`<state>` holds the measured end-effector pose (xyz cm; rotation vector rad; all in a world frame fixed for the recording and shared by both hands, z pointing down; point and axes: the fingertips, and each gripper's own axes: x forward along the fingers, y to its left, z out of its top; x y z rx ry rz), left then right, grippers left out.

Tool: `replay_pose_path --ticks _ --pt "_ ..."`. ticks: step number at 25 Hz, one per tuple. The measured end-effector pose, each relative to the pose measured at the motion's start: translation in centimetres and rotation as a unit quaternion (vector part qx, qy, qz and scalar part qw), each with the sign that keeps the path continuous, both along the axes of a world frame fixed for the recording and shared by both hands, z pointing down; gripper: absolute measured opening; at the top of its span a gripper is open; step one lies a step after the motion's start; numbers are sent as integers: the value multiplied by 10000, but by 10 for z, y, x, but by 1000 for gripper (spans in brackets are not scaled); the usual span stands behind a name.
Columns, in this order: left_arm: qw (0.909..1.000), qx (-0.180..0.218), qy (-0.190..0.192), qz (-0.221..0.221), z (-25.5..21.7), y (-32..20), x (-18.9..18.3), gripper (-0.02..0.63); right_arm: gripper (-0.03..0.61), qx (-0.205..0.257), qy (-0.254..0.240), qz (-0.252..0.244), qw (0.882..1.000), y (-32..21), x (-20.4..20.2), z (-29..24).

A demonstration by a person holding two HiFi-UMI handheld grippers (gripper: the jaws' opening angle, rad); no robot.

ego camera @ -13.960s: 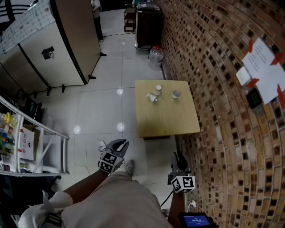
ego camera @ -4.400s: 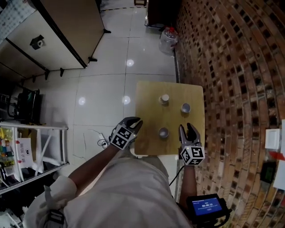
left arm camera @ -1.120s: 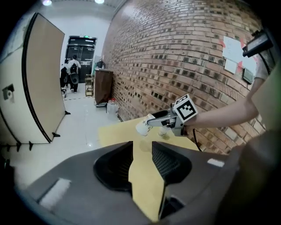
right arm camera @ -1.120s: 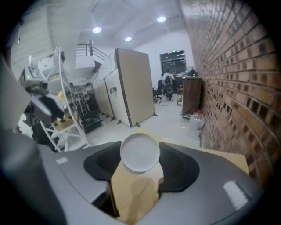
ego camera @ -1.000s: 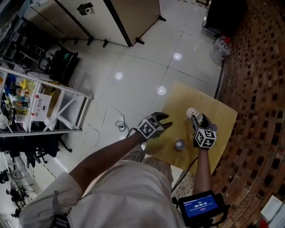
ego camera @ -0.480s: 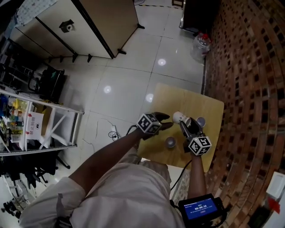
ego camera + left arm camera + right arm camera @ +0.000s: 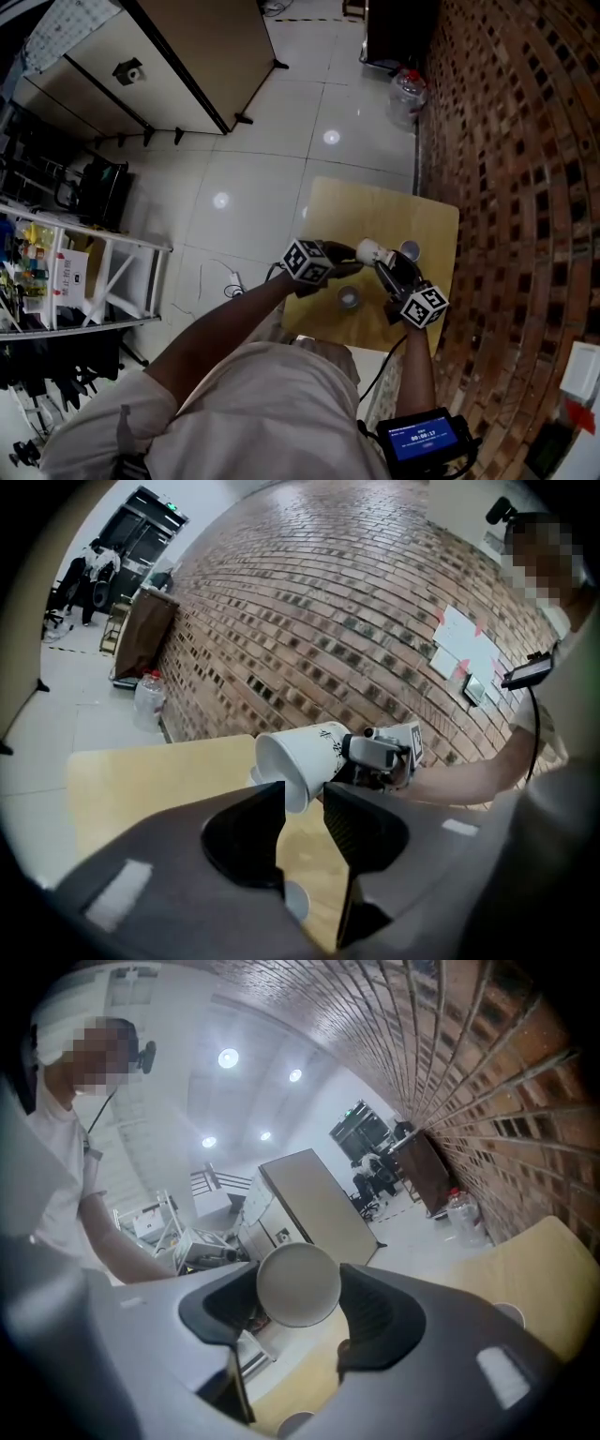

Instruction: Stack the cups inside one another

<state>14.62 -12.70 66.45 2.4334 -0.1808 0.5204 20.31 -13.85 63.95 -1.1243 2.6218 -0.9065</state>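
Note:
A white paper cup [image 7: 372,250] hangs on its side above the wooden table [image 7: 394,211], and my right gripper [image 7: 384,266] is shut on its base end. In the right gripper view its round bottom [image 7: 298,1283] fills the gap between the jaws. Its mouth [image 7: 281,771] faces my left gripper [image 7: 303,799], whose jaws have just been closing; the lower rim sits at their tips, and I see no pad pressing on it. Two more cups stand on the table, one [image 7: 410,249] at the far right and one [image 7: 349,297] near the front edge.
A brick wall [image 7: 506,141] runs along the table's right side. A water jug [image 7: 405,89] stands on the tiled floor beyond the table. A tall cabinet [image 7: 178,66] and a white shelf rack [image 7: 75,272] are off to the left.
My right gripper has lifted the cup off the table and tipped it sideways toward the left. My left gripper has moved right, up to the cup's mouth.

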Motion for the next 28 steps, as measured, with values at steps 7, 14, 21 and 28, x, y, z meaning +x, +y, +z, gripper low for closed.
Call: replay_pose_path --ticks 7,14,21,28 --pt "9991 228 2 366 -14 18 6 73 273 -124 -473 -284 9984 11 3 1" --pt "9927 760 -663 656 0 16 6 57 305 -177 -153 -540 9983 18 2 20" --pt "9600 1744 -1890 1112 26 4 -8 38 321 -398 155 -100 9990 24 14 45" --pt "8381 3172 -3757 2364 85 7 -25 38 318 -760 148 179 9968 49 22 74"
